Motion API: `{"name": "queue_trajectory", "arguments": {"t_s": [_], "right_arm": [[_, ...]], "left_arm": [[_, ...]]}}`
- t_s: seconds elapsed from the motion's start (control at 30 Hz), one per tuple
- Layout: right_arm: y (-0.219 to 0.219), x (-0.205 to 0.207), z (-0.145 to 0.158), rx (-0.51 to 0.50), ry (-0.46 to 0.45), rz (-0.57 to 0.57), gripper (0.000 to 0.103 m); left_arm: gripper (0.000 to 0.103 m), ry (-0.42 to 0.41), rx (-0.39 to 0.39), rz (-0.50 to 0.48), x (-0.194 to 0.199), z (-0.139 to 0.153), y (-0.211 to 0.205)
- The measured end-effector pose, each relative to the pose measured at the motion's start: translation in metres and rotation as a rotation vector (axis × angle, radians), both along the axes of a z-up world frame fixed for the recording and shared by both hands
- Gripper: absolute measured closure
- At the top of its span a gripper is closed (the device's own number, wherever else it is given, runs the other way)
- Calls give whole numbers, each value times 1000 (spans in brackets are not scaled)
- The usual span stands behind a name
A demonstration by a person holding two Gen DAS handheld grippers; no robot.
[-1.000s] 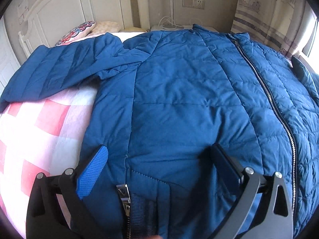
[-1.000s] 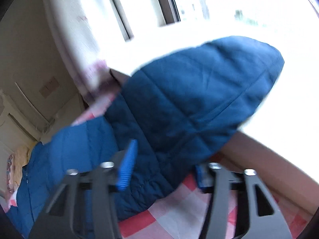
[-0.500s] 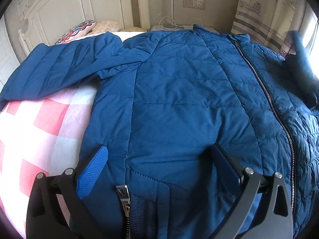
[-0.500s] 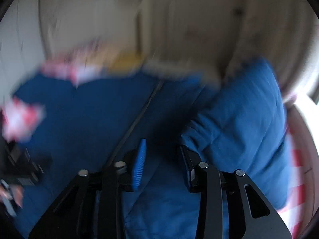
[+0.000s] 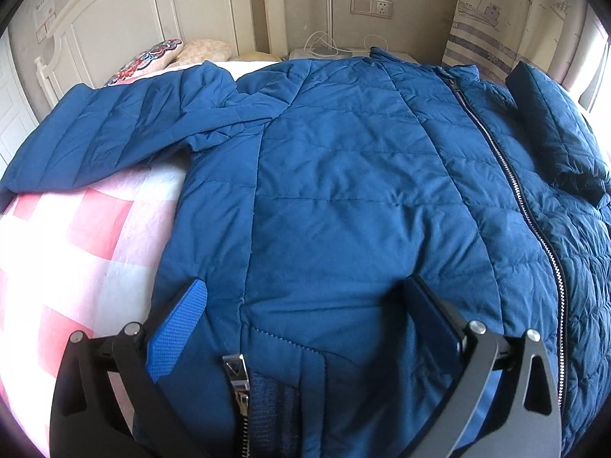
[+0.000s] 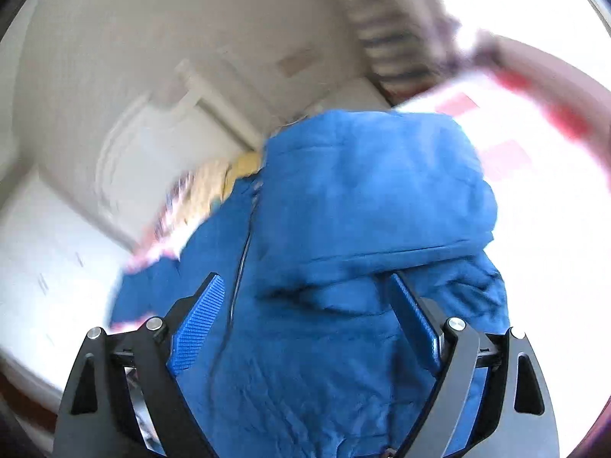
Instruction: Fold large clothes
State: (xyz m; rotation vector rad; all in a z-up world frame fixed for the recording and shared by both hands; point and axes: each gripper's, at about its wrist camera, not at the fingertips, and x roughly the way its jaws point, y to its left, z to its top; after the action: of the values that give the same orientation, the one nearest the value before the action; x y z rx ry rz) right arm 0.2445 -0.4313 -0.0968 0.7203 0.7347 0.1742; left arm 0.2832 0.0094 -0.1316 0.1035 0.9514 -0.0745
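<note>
A large blue quilted jacket [image 5: 343, 175] lies zipped, front up, on a bed with a pink and white checked cover [image 5: 76, 236]. Its left sleeve [image 5: 114, 129] stretches out flat to the left. The right sleeve [image 5: 550, 126] is folded across the jacket's right side. My left gripper [image 5: 305, 305] stands open over the hem, with the fabric bulging between its wide fingers. The right wrist view is blurred: my right gripper [image 6: 305, 286] is opening above the jacket [image 6: 305, 362]. The folded sleeve [image 6: 374, 191] lies just ahead of the pads, which do not press on it.
A white headboard [image 5: 152, 7] and pillows [image 5: 152, 57] are at the bed's far end. Beside them stands a nightstand with white cables [image 5: 324, 47] under a wall socket [image 5: 370, 5]. A patterned curtain [image 5: 496, 19] and a bright window close off the right side.
The right gripper swung the right sleeve from the window side over onto the jacket front, then its jaws widened and let it go. The left gripper stayed put.
</note>
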Motion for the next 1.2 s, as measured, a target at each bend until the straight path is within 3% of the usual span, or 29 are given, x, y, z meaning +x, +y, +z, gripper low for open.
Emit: {"name": "queue_trajectory", "arguments": {"t_s": [0.2,0.27,0.33,0.4,0.5,0.6,0.7,0.8,0.87,1.03,1.2], "right_arm": [[-32,24,-37,206,96,-129,21],[-36,25,-33,194,64,-185,30],[-28,34,-22,118,39,-202,57],[-11,38,2,3,-9,-184,67],[39,47,50,-260,-124,-115,72],[127,60,95,-506,-268,81,72],[221,67,105,-656,-313,347,69],[285,63,94,-721,-313,524,10],[300,48,89,-750,-358,554,9],[257,23,79,-765,-305,419,14],[137,29,38,-711,-76,67,14]], "left_arm": [[2,1,-2,0,0,0,0],[2,1,-2,0,0,0,0],[2,1,-1,0,0,0,0],[2,1,-1,0,0,0,0],[2,1,-2,0,0,0,0],[2,1,-4,0,0,0,0],[2,1,-10,-1,0,1,1],[2,2,-19,-4,-1,1,2],[2,2,-26,-5,-1,2,2],[2,1,-28,-5,-1,2,3],[2,4,-75,-5,-1,3,10]]}}
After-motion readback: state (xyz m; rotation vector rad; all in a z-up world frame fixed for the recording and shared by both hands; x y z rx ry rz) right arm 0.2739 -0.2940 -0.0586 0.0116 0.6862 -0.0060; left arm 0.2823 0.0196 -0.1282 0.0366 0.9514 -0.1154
